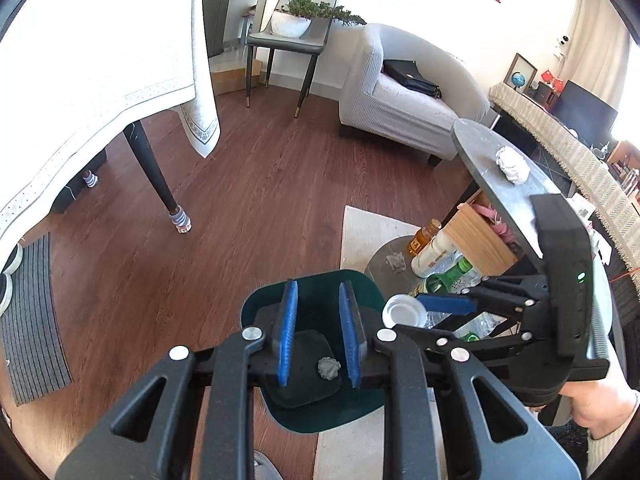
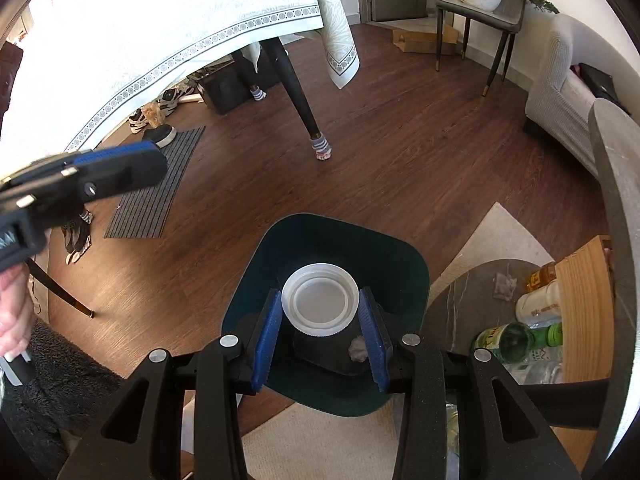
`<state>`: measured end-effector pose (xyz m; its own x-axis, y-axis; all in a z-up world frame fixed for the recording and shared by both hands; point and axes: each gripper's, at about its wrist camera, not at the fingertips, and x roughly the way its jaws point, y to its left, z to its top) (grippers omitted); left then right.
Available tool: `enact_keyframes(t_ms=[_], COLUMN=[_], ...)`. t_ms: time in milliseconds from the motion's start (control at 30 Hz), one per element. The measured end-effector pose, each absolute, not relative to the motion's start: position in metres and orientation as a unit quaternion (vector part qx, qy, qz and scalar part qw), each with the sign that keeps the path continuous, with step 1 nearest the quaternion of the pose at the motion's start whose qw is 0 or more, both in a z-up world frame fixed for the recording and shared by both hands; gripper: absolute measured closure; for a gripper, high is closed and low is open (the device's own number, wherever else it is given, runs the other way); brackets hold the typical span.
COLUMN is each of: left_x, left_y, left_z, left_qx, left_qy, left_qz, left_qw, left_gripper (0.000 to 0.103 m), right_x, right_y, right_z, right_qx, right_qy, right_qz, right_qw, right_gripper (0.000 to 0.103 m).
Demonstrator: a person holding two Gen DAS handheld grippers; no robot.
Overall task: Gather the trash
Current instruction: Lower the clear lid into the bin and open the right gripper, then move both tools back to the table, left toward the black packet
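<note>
A dark green bin [image 2: 320, 232] stands on the floor below both grippers, with a small grey crumpled ball [image 2: 358, 350] on its bottom. My right gripper [image 2: 320, 294] is shut on a round white plastic lid [image 2: 320, 300], held flat over the bin's mouth. In the left wrist view the same lid [image 1: 402, 310] shows at the right gripper's fingers, beside the bin's rim [image 1: 360, 284]. My left gripper [image 1: 318, 286] hangs over the bin, open, with nothing between its blue pads; the grey ball [image 1: 329, 368] lies below them. A crumpled white paper [image 1: 512, 164] lies on the grey table top.
The grey side table [image 1: 476, 140] stands to the right; its lower shelf holds bottles [image 1: 432, 256], a green bottle [image 2: 516, 340], a crumpled wrapper [image 2: 504, 286] and a wooden box [image 1: 480, 240]. A cloth-covered dining table [image 1: 100, 60], sofa [image 1: 408, 100] and door mat [image 2: 156, 184] surround bare floor.
</note>
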<state>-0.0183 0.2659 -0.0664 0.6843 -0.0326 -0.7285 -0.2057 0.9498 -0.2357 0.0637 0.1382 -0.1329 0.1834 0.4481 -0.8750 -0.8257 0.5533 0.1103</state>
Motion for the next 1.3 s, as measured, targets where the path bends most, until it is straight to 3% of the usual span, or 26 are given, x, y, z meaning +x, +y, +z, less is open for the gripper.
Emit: enact_keyframes(t_ms=[500, 567, 600, 1033, 1300], left_x=[-0.020, -0.019, -0.018, -0.014, -0.001], left_y=[0.255, 0.253, 0.252, 0.232, 0.208], left_z=[-0.018, -0.014, -0.012, 0.018, 0.027], left_qx=[-0.159, -0.161, -0.160, -0.141, -0.125], left_qy=[0.343, 0.339, 0.336, 0.304, 0.297], left_qz=[0.032, 0.030, 0.031, 0.027, 0.010], left_qw=[0.925, 0.927, 0.928, 0.942, 0.947], left_gripper=[0.081, 0.081, 0.081, 0.081, 0.069], right_x=[0.062, 0.061, 0.060, 0.042, 0.035], right_y=[0.134, 0.133, 0.132, 0.108, 0.075], right_z=[-0.181, -0.184, -0.184, -0.124, -0.071], right_qx=[-0.245, -0.246, -0.251, -0.215, -0.184], right_qy=[0.513, 0.517, 0.515, 0.457, 0.410], right_qz=[0.407, 0.408, 0.405, 0.454, 0.468], right_qw=[0.715, 0.712, 0.712, 0.734, 0.761], right_gripper=[0.063, 0.058, 0.051, 0.050, 0.050])
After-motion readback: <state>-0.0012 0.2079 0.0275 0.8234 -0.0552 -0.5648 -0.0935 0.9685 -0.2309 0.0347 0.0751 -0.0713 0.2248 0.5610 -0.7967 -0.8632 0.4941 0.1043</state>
